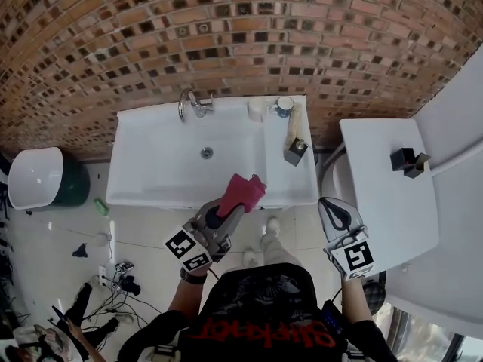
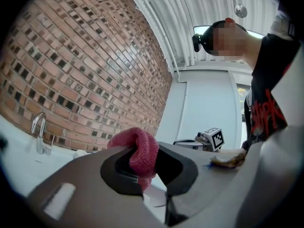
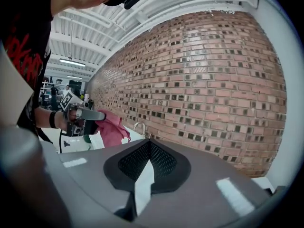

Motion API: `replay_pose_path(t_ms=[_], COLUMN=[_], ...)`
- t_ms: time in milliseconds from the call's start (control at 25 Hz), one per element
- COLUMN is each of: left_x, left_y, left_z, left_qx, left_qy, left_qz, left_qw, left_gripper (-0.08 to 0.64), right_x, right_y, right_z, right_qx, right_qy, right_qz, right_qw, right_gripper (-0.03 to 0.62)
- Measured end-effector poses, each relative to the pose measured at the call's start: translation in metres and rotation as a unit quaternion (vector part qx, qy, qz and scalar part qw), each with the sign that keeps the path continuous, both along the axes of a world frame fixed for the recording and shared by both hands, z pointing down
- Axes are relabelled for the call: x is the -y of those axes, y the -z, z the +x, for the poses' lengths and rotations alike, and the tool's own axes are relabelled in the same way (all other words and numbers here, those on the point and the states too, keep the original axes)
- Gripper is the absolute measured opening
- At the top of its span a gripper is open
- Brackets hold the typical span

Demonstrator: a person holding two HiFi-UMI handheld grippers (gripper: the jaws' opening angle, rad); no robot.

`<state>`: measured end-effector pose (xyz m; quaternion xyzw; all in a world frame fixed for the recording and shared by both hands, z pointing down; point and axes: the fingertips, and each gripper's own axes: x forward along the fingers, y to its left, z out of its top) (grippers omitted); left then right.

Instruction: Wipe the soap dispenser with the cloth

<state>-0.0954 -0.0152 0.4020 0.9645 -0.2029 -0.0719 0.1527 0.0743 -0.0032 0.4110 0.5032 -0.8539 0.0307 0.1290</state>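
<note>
Left gripper (image 1: pixel 229 208) clamped on pink cloth (image 1: pixel 243 191), hovered over front rim of sink (image 1: pixel 151 198). Right gripper (image 1: pixel 330 206) closed, nothing in it, off sink's right front corner. Soap dispenser (image 1: pixel 294 130) stood on sink's right back ledge, well apart from cloth. Likely best: bring cloth forward-right, rub down bottle sides, steady with right gripper since bottle looked tall and tippy. Basin left open room; cups (image 1: pixel 284 105), faucet (image 1: pixel 192 104) and brick wall (image 1: pixel 226 21) crowded the back.

We see a fuzzy pink cloth (image 1: pixel 243 193), a glossy white sink (image 1: pixel 151 157), a shiny metal faucet (image 1: pixel 192 104), a rough brick wall (image 1: pixel 113 36), and matt grey plastic on the right tongs (image 3: pixel 147 163).
</note>
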Motion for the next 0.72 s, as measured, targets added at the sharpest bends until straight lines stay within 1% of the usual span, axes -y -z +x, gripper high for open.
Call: replay_pose_path(t_ms=[200, 280, 320, 360, 400, 520, 640, 720], left_x=[0.052, 0.071, 0.079, 0.088, 0.096, 0.119, 0.136, 0.140], left_y=[0.014, 0.018, 0.018, 0.016, 0.014, 0.003, -0.006, -0.010], left_z=[0.041, 0.050, 0.052, 0.053, 0.053, 0.049, 0.047, 0.048], left_qx=[0.021, 0.032, 0.035, 0.037, 0.037, 0.034, 0.027, 0.030], left_qy=[0.003, 0.006, 0.008, 0.010, 0.013, 0.017, 0.008, -0.005], left_qz=[0.010, 0.014, 0.012, 0.009, 0.003, -0.016, -0.030, -0.032], left_qw=[0.9997, 0.9994, 0.9993, 0.9992, 0.9992, 0.9991, 0.9991, 0.9990], left_gripper=[0.051, 0.051, 0.051, 0.051, 0.051, 0.051, 0.051, 0.051], right_x=[0.068, 0.096, 0.109, 0.121, 0.132, 0.163, 0.191, 0.206], right_y=[-0.029, -0.052, -0.067, -0.083, -0.098, -0.138, -0.176, -0.201], right_z=[0.032, 0.039, 0.042, 0.045, 0.048, 0.053, 0.055, 0.054], right_qx=[-0.002, -0.024, -0.037, -0.046, -0.047, -0.031, -0.040, -0.044], right_qy=[0.033, 0.048, 0.052, 0.053, 0.050, 0.032, 0.019, 0.016], right_qz=[0.000, -0.004, -0.011, -0.022, -0.036, -0.073, -0.104, -0.128], right_qw=[0.999, 0.999, 0.998, 0.997, 0.997, 0.996, 0.994, 0.991], right_gripper=[0.003, 0.013, 0.045, 0.062, 0.084, 0.133, 0.191, 0.207])
